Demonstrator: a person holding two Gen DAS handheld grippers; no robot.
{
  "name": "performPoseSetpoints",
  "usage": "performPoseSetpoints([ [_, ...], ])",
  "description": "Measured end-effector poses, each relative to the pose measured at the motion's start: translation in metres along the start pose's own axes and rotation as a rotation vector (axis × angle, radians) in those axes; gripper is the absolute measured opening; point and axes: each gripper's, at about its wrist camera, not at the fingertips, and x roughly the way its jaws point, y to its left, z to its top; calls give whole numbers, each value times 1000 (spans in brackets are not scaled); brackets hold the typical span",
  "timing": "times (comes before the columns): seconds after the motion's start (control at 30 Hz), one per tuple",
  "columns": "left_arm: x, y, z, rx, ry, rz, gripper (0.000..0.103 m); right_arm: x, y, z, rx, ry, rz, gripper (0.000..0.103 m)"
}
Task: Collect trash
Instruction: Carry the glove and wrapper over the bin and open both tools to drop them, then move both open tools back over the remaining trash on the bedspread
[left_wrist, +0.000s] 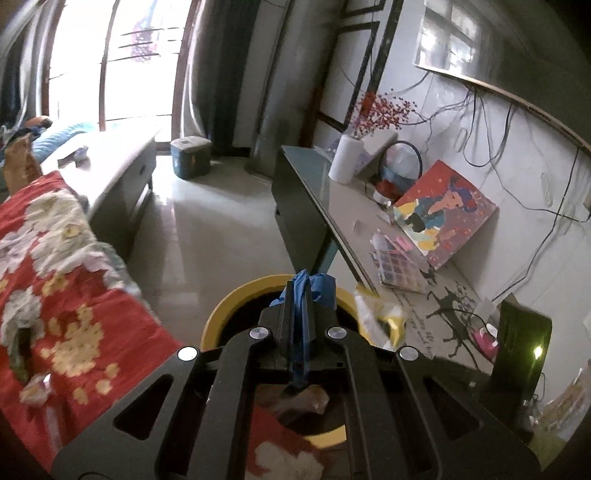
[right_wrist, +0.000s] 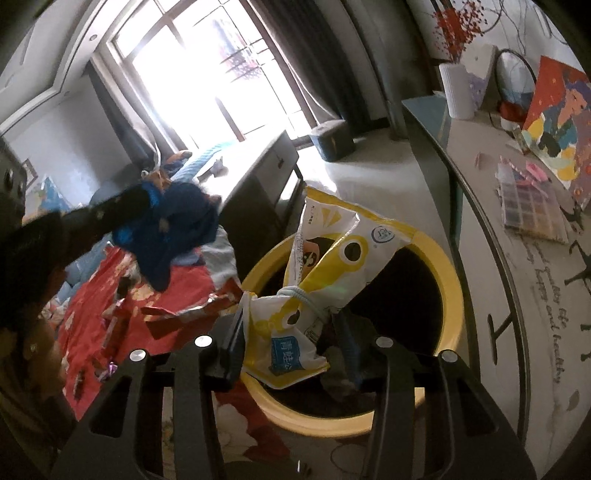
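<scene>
Yellow and white, the crinkled snack bag (right_wrist: 325, 266) fills the centre of the right wrist view, printed with cartoon eyes and a blue label at its lower end. It stands tilted over the mouth of the yellow-rimmed bin (right_wrist: 456, 295), its lower end between the spread fingers of the right gripper (right_wrist: 291, 343); whether either finger touches it is hard to say. In the left wrist view the same bag (left_wrist: 380, 314) is a blur at the bin's (left_wrist: 221, 314) right rim. The left gripper (left_wrist: 301, 295) has its jaws pressed together on a blue cloth-like wad (left_wrist: 310, 282), above the bin's far rim. Inside the bin it is dark, with some brownish scraps (right_wrist: 338, 373) at the bottom. A red floral blanket (left_wrist: 55, 277) lies at the left of the frame, a desk (left_wrist: 343, 199) at the right.
</scene>
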Motion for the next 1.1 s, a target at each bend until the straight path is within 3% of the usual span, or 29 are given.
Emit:
performPoseSetpoints([
  [0.07, 11, -3, 5, 0, 13, -7, 4, 4, -4, -1, 12, 18, 3, 62],
  [0.1, 16, -3, 6, -1, 22, -11, 18, 4, -6, -2, 24, 15, -15, 66],
  [0.13, 18, -2, 7, -2, 22, -9, 46, 5, -10, -2, 31, 12, -31, 71],
  [0.17, 19, -2, 7, -6, 18, -22, 55, 5, -13, -1, 34, 11, -36, 72],
  [0.27, 13, 1, 5, -19, -5, -46, 60, -1, -20, 0, 44, -13, -63, 74],
  [0.33, 9, 5, 4, -48, -19, -58, 70, -5, -26, 3, 57, -36, -82, 75],
  [0.5, -13, 15, -3, -86, -58, -44, 80, -16, -27, 8, 55, -86, -116, 75],
  [0.7, -41, 25, -11, -99, -95, -1, 89, -28, 0, 12, -18, -141, -100, 76],
  [1.1, -89, 50, -27, -121, -157, 113, 91, -33, 59, 11, -157, -158, -13, 78],
])
